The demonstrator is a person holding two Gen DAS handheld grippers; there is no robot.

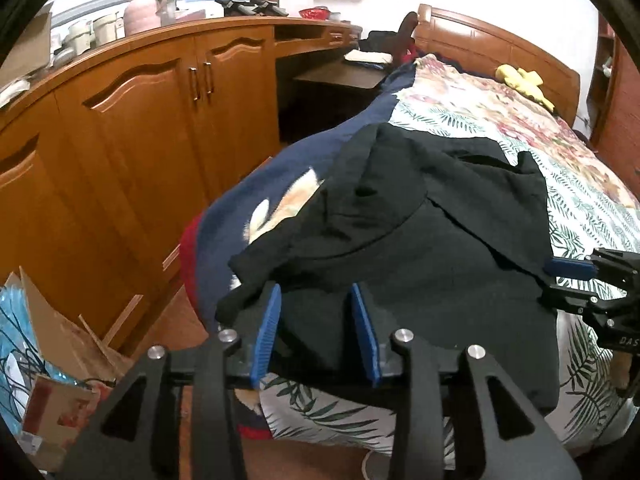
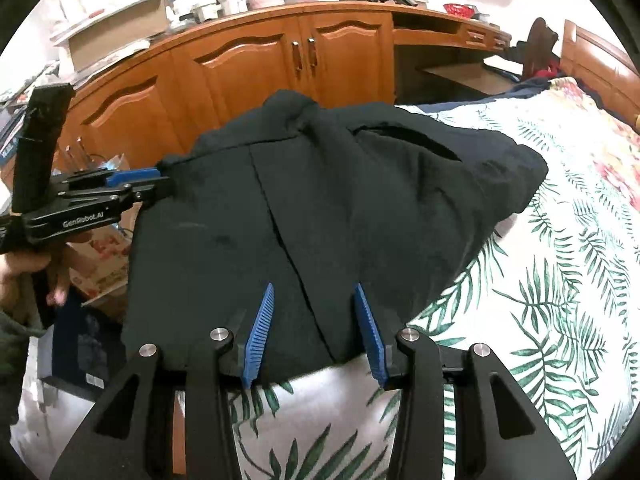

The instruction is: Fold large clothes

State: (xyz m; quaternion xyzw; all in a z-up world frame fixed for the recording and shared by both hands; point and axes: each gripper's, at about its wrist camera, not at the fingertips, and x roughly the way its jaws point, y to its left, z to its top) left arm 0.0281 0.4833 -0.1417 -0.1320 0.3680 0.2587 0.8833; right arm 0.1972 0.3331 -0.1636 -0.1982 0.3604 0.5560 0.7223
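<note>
A large black garment (image 1: pixel 420 216) lies crumpled on the leaf-patterned bedspread (image 1: pixel 580 184) near the bed's foot; it also shows in the right wrist view (image 2: pixel 340 184). My left gripper (image 1: pixel 316 292) stands open with its blue fingers astride the garment's near left edge. In the right wrist view the left gripper (image 2: pixel 160 186) meets the garment's left corner side on. My right gripper (image 2: pixel 314 292) is open over the garment's near hem, the cloth between its fingers. It shows at the right edge of the left wrist view (image 1: pixel 560 280).
Wooden cabinets (image 1: pixel 160 92) run along the left of the bed. A dark blue blanket (image 1: pixel 256 184) hangs off the bed's left side. Cardboard boxes and clutter (image 1: pixel 52 340) sit on the floor at left. The wooden headboard (image 1: pixel 500 44) and a yellow item (image 1: pixel 520 78) are far back.
</note>
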